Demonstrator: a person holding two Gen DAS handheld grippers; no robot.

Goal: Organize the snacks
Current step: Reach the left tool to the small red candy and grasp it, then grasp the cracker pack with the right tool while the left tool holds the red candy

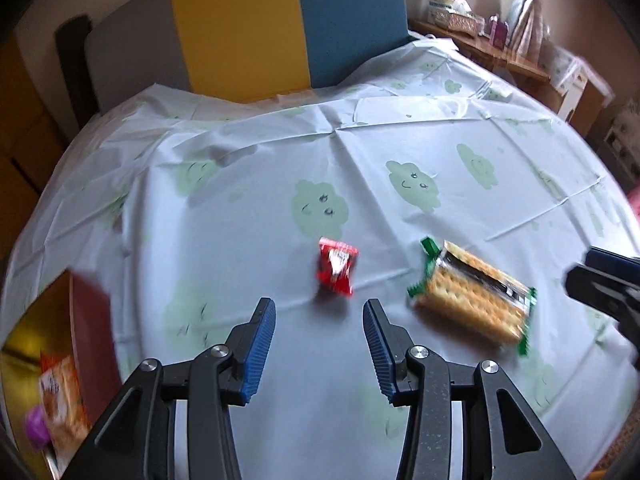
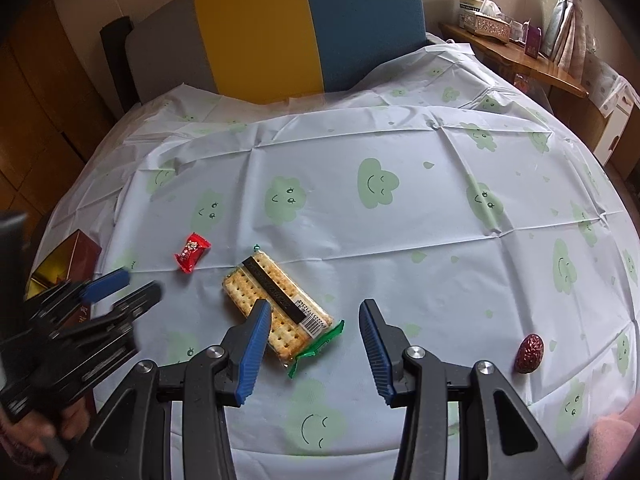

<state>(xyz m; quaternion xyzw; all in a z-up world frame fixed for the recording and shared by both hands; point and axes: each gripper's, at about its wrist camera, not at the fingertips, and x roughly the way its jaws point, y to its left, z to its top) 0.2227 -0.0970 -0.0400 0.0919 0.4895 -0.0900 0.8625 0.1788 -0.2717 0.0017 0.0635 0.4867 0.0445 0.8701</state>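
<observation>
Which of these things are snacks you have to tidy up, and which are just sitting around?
For the job:
red candy
cracker pack
dark red wrapped sweet
red and gold box, already holding some snacks in the left wrist view

Just lying about:
cloud-print tablecloth
tissue box on the wooden shelf
yellow and blue chair back

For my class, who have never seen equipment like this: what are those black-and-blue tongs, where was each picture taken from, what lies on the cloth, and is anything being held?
They are hand-held grippers, one per hand, each carrying a camera that looks along its fingers. One picture is from the left gripper, one from the right gripper. On the cloud-print tablecloth lie a red candy, a cracker pack and a dark red date. A red box stands at the left edge. Both grippers are open, holding nothing.
</observation>
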